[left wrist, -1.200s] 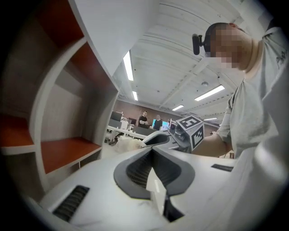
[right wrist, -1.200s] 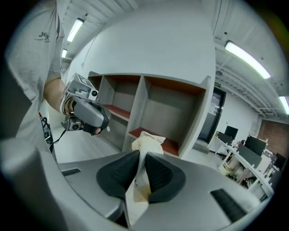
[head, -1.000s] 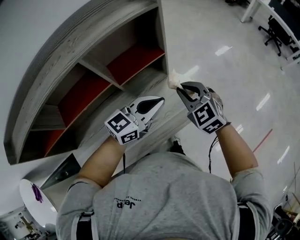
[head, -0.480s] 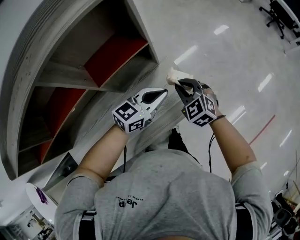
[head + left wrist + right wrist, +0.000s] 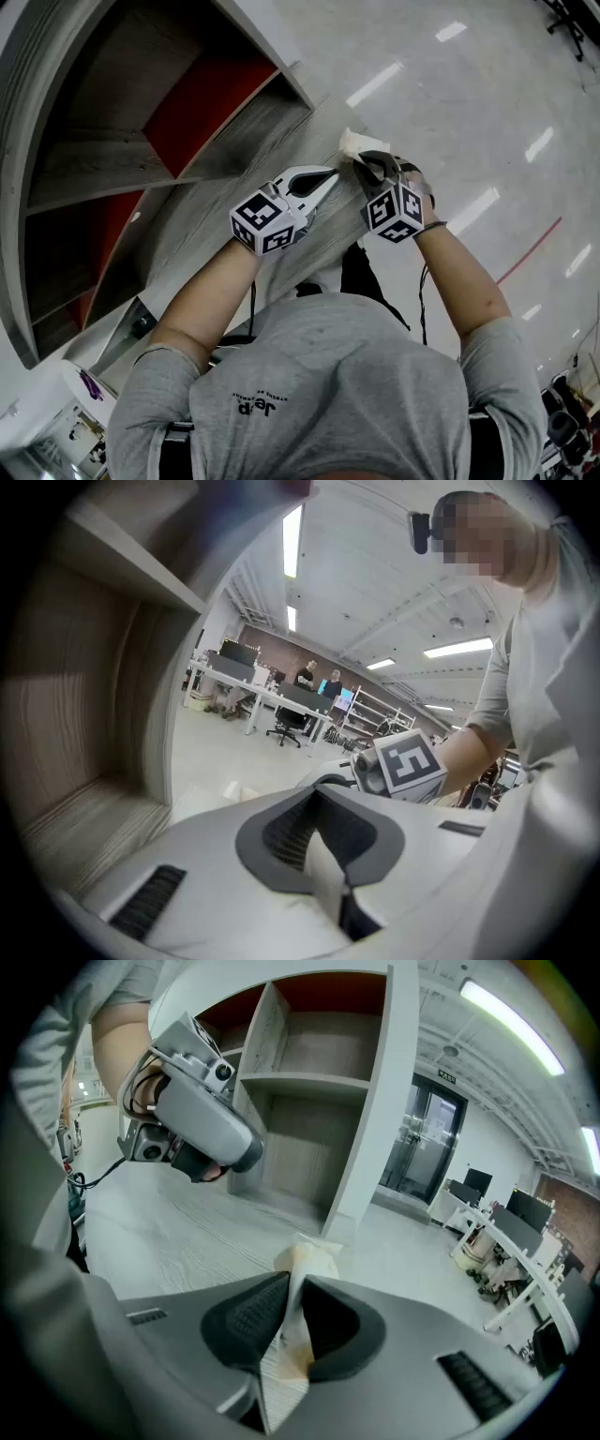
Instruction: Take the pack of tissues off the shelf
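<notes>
Right gripper view: the pack of tissues (image 5: pixel 305 1258) is seen pinched between the jaws of the right gripper (image 5: pixel 292 1286), both ribbed pads pressed onto the soft wrapper

- Pack is held edge-on; its long axis runs along the jaws, the pale front end sticking out past the tips, away from the person
- Pack is carried over the outer end of the grey wood-grain ledge (image 5: pixel 178 1232) of the shelf (image 5: pixel 309 1119); contact with the ledge cannot be told
- Head view: open compartments (image 5: pixel 202 94) lie to the left of the pack and further off, bare floor (image 5: pixel 450 112) to its right
- Left gripper (image 5: pixel 328 175) is held just beside the right one, on its left; jaws are drawn together, nothing is caught between them

Judgement: the grasp is made and the right arm alone carries the load. The withdrawal is best taken back and to the right, over the floor, so that ledge and upright are cleared
</notes>
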The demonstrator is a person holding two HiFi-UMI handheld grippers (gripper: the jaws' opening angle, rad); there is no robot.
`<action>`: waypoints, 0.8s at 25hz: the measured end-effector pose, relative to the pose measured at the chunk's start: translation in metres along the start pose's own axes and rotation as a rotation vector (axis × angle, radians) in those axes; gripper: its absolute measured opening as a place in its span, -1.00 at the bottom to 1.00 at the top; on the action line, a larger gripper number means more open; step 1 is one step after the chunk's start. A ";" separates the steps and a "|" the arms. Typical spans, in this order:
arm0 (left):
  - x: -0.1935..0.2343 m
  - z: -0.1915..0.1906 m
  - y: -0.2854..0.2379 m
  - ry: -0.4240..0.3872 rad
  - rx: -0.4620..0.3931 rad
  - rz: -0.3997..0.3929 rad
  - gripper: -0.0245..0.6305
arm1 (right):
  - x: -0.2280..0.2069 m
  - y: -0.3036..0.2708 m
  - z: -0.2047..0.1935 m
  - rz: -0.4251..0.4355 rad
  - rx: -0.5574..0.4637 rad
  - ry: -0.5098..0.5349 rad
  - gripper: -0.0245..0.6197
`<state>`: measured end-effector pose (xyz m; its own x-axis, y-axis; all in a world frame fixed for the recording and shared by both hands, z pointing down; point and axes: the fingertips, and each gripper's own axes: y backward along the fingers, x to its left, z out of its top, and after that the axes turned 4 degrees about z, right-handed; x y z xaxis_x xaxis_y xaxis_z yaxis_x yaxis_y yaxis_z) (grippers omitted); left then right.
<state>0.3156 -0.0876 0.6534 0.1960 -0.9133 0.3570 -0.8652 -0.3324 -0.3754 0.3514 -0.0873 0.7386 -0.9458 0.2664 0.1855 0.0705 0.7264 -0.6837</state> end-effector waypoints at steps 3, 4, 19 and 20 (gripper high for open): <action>0.000 -0.006 -0.003 0.004 0.012 -0.005 -0.89 | 0.002 -0.009 -0.010 -0.007 0.012 0.004 -0.68; 0.000 -0.007 -0.004 0.005 0.014 -0.006 -0.89 | 0.002 -0.012 -0.013 -0.008 0.015 0.005 -0.68; 0.001 -0.024 -0.014 0.043 0.019 -0.010 -0.89 | 0.017 -0.032 -0.036 -0.021 0.007 -0.041 -0.68; -0.001 -0.023 -0.013 0.044 0.018 -0.009 -0.89 | 0.016 -0.032 -0.036 -0.017 0.007 -0.052 -0.68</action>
<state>0.3163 -0.0771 0.6778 0.1828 -0.8991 0.3977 -0.8552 -0.3450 -0.3868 0.3454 -0.0835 0.7883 -0.9621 0.2207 0.1603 0.0523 0.7259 -0.6858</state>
